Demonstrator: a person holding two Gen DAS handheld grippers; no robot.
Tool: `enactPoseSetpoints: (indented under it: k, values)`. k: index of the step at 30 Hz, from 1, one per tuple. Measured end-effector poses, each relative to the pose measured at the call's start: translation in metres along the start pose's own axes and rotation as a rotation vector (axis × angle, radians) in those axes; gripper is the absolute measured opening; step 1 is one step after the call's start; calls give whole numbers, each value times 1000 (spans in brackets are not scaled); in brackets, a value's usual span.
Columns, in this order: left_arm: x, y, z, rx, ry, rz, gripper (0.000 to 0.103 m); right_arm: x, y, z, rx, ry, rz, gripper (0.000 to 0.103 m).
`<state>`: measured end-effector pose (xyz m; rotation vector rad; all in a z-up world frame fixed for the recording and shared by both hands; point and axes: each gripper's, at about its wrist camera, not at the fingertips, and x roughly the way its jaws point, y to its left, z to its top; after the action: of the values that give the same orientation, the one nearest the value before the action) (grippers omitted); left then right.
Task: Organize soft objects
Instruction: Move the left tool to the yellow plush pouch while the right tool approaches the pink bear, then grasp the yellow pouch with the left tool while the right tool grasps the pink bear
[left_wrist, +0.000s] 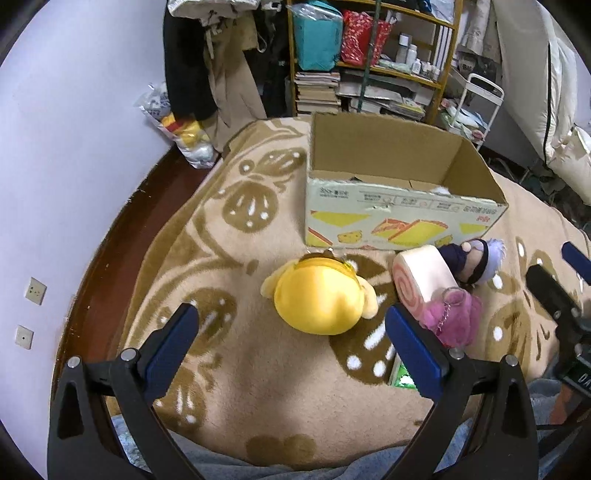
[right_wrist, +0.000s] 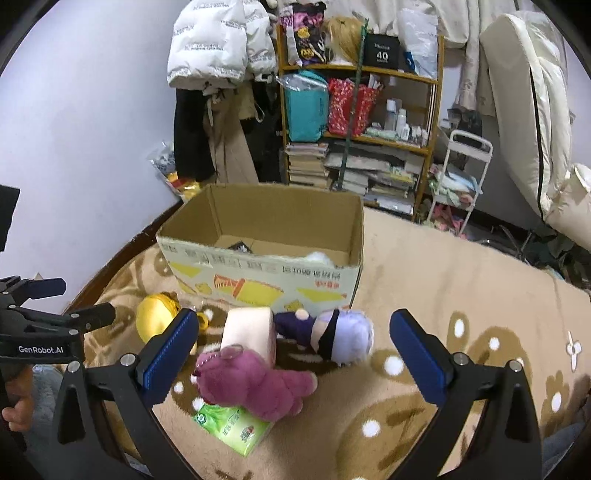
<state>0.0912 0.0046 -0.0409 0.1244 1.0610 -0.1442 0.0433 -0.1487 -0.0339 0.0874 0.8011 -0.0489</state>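
An open cardboard box (left_wrist: 399, 218) (right_wrist: 258, 277) stands on a beige patterned blanket. In front of it lie a yellow plush (left_wrist: 319, 297) (right_wrist: 155, 319), a pink swirl-roll plush (left_wrist: 421, 280) (right_wrist: 251, 330), a pink bear plush (left_wrist: 454, 317) (right_wrist: 255, 384), a purple-haired doll (left_wrist: 472, 262) (right_wrist: 332, 332) and a green tissue pack (right_wrist: 232, 428). My left gripper (left_wrist: 291, 354) is open and empty just short of the yellow plush. My right gripper (right_wrist: 295, 356) is open and empty above the pink bear. The box holds a dark item and something white (right_wrist: 319, 256), mostly hidden.
A cluttered wooden shelf (right_wrist: 369, 129) with books and bags stands behind the bed. Hanging coats (right_wrist: 221, 74) and a plastic bag (left_wrist: 181, 129) are at the back left. A white cart (right_wrist: 461, 177) stands at the right. The wall is on the left.
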Motion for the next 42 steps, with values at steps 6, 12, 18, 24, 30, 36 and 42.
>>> enactPoseSetpoints:
  k: [6, 12, 18, 24, 30, 36, 42]
  values:
    - [9, -9, 2, 28, 37, -24, 100, 19, 10, -14, -4, 98, -5, 103]
    - [21, -13, 1, 58, 73, -9, 100, 34, 21, -25, -32, 150, 0, 103]
    - [37, -14, 1, 61, 106, -14, 100, 46, 31, -32, -76, 201, 3, 103]
    - [54, -16, 0, 69, 149, -11, 100, 60, 42, -40, -113, 257, 14, 103]
    - [73, -21, 1, 69, 194, -44, 100, 73, 45, -46, -115, 301, 0, 103]
    - [90, -24, 2, 77, 212, -65, 100, 86, 43, -51, -105, 340, -9, 103]
    - [113, -24, 3, 71, 250, -39, 100, 93, 40, -52, -98, 349, -8, 103]
